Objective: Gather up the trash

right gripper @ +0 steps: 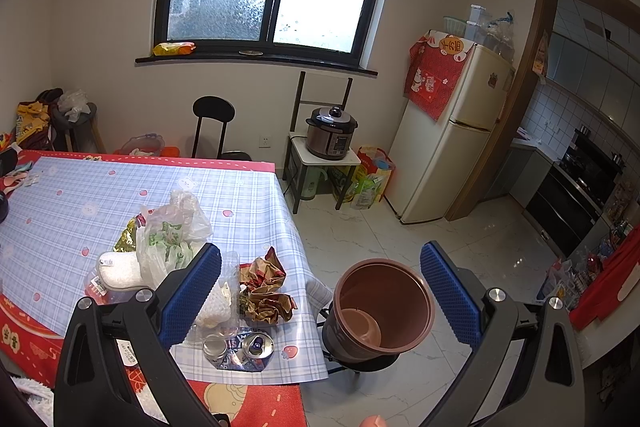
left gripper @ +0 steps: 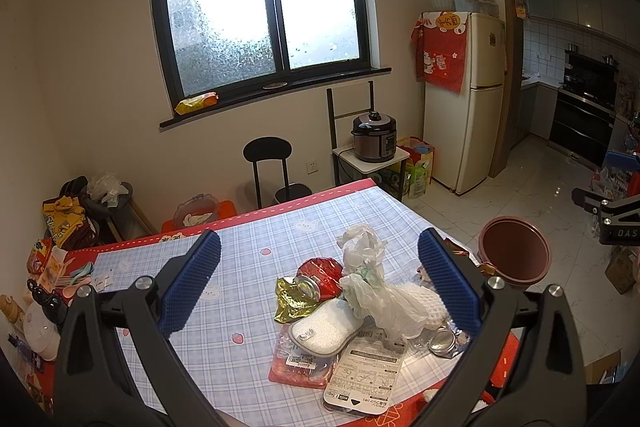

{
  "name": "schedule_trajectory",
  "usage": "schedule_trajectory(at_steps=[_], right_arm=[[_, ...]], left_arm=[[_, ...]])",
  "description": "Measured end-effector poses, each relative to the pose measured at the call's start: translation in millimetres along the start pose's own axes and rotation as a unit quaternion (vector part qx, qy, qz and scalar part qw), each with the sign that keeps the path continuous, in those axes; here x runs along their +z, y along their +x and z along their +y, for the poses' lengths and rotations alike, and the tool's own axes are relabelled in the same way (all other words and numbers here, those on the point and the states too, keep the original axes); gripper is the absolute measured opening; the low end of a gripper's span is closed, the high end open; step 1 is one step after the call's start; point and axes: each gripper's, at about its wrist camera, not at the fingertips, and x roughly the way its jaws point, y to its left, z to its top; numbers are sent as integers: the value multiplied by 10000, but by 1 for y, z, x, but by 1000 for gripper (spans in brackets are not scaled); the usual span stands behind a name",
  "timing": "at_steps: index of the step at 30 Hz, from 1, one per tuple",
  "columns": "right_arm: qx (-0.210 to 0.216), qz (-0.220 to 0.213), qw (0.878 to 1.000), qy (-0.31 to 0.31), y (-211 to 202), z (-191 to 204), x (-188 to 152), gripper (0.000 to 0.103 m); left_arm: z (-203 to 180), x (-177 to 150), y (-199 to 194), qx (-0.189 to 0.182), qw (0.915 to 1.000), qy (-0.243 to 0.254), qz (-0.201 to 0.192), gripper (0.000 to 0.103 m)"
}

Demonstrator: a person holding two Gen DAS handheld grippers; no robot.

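A heap of trash lies on the checked tablecloth (left gripper: 240, 267): a crushed red can (left gripper: 320, 277), gold foil wrapper (left gripper: 290, 301), white plastic bag (left gripper: 374, 291), white sponge pad (left gripper: 324, 327), a printed card (left gripper: 368, 371) and a red tray pack (left gripper: 298, 365). My left gripper (left gripper: 320, 283) is open above the heap, holding nothing. In the right wrist view I see the bag (right gripper: 172, 239), a crumpled brown wrapper (right gripper: 266, 291) and a blue can (right gripper: 258, 345). A brown empty bin (right gripper: 380, 307) stands beside the table corner. My right gripper (right gripper: 320, 291) is open over the table edge and bin.
A black chair (left gripper: 268, 163) and a small stand with a pressure cooker (left gripper: 374, 137) are behind the table. A cream fridge (left gripper: 464, 99) stands at right by the kitchen doorway. Cutlery and cups (left gripper: 44, 299) sit at the table's left edge.
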Motion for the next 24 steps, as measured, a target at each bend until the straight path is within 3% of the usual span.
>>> schedule_trajectory(at_steps=[24], right_arm=[[10, -9, 10000, -3, 1, -1, 0, 98]], left_arm=[[2, 2, 0, -3, 10000, -3, 4, 97]])
